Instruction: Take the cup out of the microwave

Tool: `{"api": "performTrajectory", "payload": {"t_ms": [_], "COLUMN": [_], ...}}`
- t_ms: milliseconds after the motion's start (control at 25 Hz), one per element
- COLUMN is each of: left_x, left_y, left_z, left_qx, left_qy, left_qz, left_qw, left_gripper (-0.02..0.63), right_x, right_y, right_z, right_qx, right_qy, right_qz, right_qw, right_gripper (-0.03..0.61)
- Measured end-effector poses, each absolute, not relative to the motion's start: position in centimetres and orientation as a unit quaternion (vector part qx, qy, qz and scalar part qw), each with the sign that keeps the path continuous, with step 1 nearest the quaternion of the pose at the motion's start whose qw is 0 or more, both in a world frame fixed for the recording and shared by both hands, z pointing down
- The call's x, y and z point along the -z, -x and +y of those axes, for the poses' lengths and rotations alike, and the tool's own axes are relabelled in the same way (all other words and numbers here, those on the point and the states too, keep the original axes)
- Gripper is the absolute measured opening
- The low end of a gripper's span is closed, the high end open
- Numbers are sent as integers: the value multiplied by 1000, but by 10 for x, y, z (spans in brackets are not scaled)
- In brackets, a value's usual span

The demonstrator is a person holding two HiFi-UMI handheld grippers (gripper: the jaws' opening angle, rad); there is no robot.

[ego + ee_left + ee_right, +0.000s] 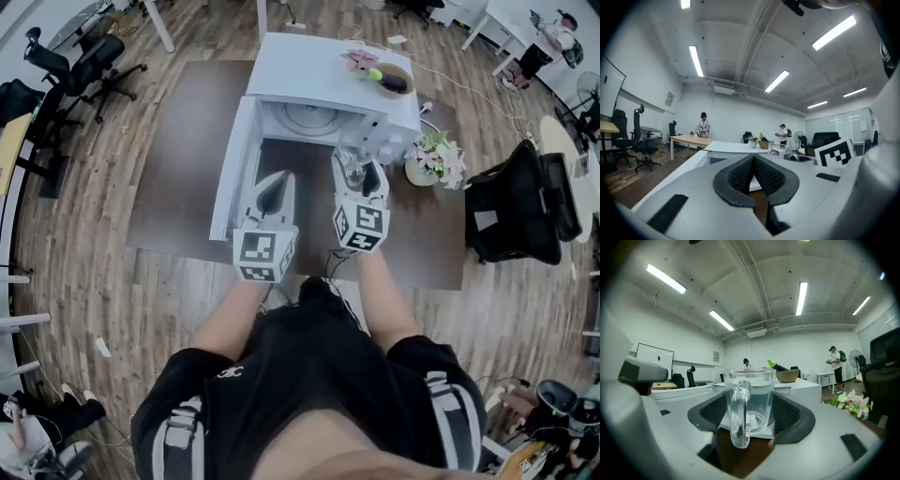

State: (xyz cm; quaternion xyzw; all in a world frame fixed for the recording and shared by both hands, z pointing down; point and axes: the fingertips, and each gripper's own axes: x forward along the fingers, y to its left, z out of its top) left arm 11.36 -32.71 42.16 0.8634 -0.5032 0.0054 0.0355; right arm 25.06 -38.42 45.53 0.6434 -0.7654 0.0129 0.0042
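A clear glass cup (353, 170) with a handle sits between the jaws of my right gripper (359, 172), in front of the open white microwave (314, 75). In the right gripper view the cup (752, 399) fills the middle, handle towards the camera, and the right gripper (751, 409) is shut on it. My left gripper (274, 183) hovers over the table next to the microwave door (234, 169), which is swung open to the left. In the left gripper view the pads of the left gripper (753, 159) meet at their tips with nothing between them. The glass turntable (306, 117) inside is bare.
A bowl (394, 80) and a small flower (359, 62) rest on top of the microwave. A flower pot (433, 159) stands on the brown table (187, 159) to its right. A black office chair (520, 206) is at the right, with more chairs (89, 66) at the far left.
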Motion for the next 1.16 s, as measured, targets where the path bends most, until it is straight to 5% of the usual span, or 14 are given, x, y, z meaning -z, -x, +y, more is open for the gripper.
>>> {"api": "performTrajectory", "payload": {"t_ms": [1160], "left_x": [-405], "left_y": [-116], "left_z": [-275], "left_qx": [-8], "left_qy": [-881], "left_qz": [-473], "left_qw": [-1], "left_gripper": [-3], "right_x": [-418], "right_y": [-236], "right_z": [-283], "right_qx": [28], "right_qy": [-647], "right_qz": [-762], "right_qw": [-16], "right_gripper": [305]}}
